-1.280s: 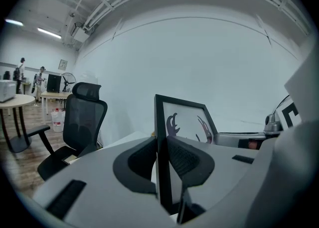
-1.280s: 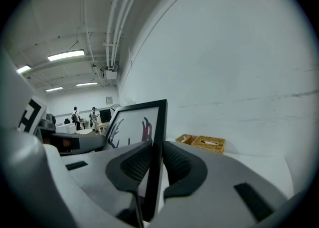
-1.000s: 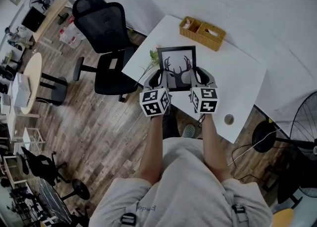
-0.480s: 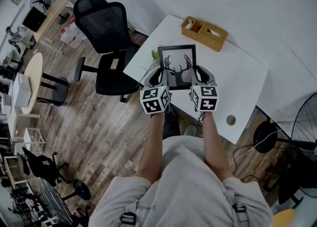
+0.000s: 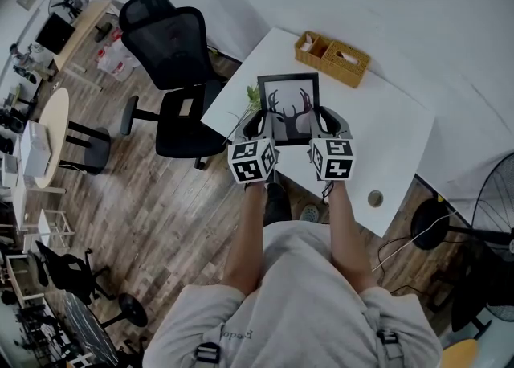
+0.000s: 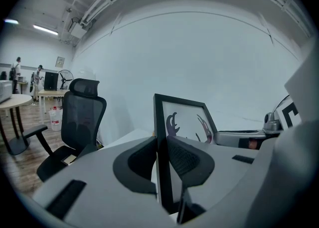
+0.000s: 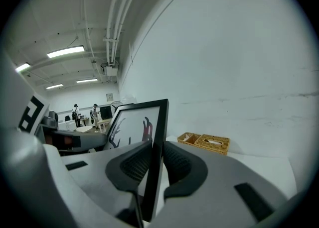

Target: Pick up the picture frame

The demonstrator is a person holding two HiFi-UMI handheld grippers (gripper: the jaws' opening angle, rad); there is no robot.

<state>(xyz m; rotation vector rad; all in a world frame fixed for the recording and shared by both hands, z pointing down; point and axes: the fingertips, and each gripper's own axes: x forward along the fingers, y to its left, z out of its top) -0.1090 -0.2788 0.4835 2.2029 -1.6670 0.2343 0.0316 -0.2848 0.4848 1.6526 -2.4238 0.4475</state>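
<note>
Clamping the picture frame (image 5: pixel 287 108) by its edges, your left claw (image 5: pixel 258 126) and right claw (image 5: pixel 324 123) remain unmoved; the pickup appears secured.

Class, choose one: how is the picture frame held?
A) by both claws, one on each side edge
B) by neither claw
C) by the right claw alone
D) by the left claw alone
A: the left claw and the right claw each clamp one side edge of the picture frame.
</note>
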